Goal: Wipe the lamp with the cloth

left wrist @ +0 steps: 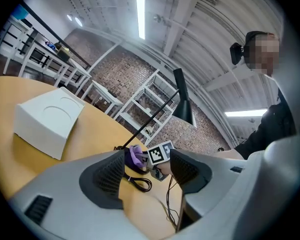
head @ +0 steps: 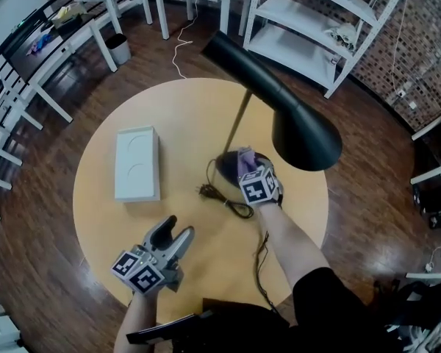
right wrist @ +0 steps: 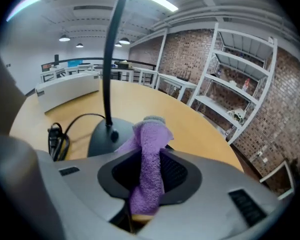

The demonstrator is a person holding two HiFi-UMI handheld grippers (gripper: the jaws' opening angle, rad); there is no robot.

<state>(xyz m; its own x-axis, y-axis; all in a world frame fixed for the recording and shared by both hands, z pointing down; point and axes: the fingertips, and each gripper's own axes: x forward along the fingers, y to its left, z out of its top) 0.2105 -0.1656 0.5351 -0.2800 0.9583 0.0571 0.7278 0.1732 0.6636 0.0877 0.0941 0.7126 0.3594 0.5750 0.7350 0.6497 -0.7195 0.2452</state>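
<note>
— What is the right claw [right wrist: 147, 174] doing?
— It is clamped on the cloth [right wrist: 151, 144]. The purple cloth runs up between the two pads as a folded strip, and its loose end sticks out past the tips.
— Where does that end sit?
— Over the near edge of the base [right wrist: 101, 136] of the lamp [head: 259, 73], the dark round foot on the table [right wrist: 200, 124]. In the head view the cloth lies over the base, just right of the thin pole [head: 237, 122]. Whether it presses on the base or hangs just above it I cannot tell, as the claw's marker cube covers that spot.
— And the rest of the lamp?
— The pole slants up from the base to the black cone shade [head: 303, 132], which shows over the right part of the table. The cord [head: 229, 201] lies in a small coil just left of the base, and a strand trails toward the table's near edge beside the person's right forearm.
— The left claw [head: 176, 229]?
— Its jaws stand apart with nothing between them. It is held level over the near-left part of the table, well apart from the lamp and pointing toward the base.
— Anything else there?
— A white box [head: 137, 164] lies flat on the left side of the table, apart from the lamp and from both claws.
</note>
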